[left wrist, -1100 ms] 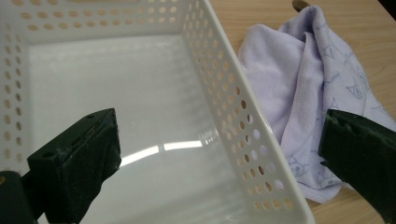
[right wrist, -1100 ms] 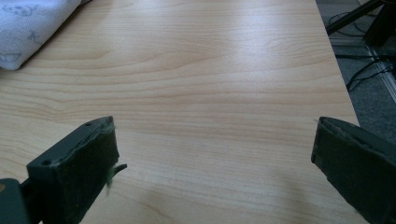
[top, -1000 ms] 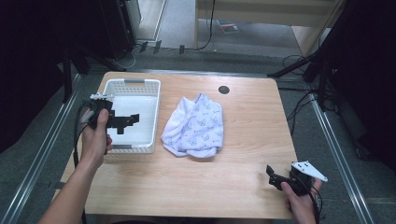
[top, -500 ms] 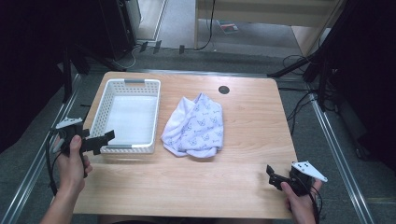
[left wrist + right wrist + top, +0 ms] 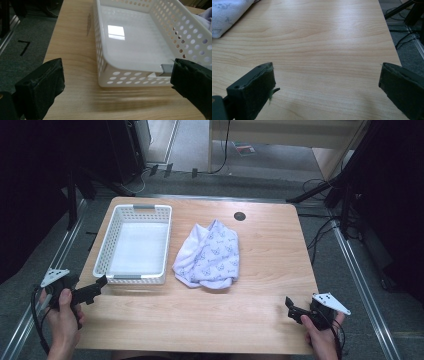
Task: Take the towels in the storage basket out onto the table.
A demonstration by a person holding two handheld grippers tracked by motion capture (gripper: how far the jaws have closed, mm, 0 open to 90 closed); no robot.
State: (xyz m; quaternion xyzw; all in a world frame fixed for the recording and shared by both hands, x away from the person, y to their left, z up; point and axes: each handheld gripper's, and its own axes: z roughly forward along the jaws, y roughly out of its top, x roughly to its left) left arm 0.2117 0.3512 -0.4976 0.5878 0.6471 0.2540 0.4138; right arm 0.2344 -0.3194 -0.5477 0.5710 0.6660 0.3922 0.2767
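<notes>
Currently, left hand-held gripper (image 5: 100,284) sits at the desk's (image 5: 270,250) near-left corner, jaws spread, nothing between them, pointing at the near end of the white perforated basket (image 5: 115,279). Basket is empty. Crumpled patterned cloth (image 5: 209,255) lies just right of it, mid-desk. Right hand-held gripper (image 5: 290,307) at near-right edge, jaws spread over bare wood.

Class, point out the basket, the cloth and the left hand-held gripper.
basket (image 5: 134,208): high view, far rim.
cloth (image 5: 212,255): high view, middle of the fabric.
left hand-held gripper (image 5: 98,285): high view, between its fingertips.
</notes>
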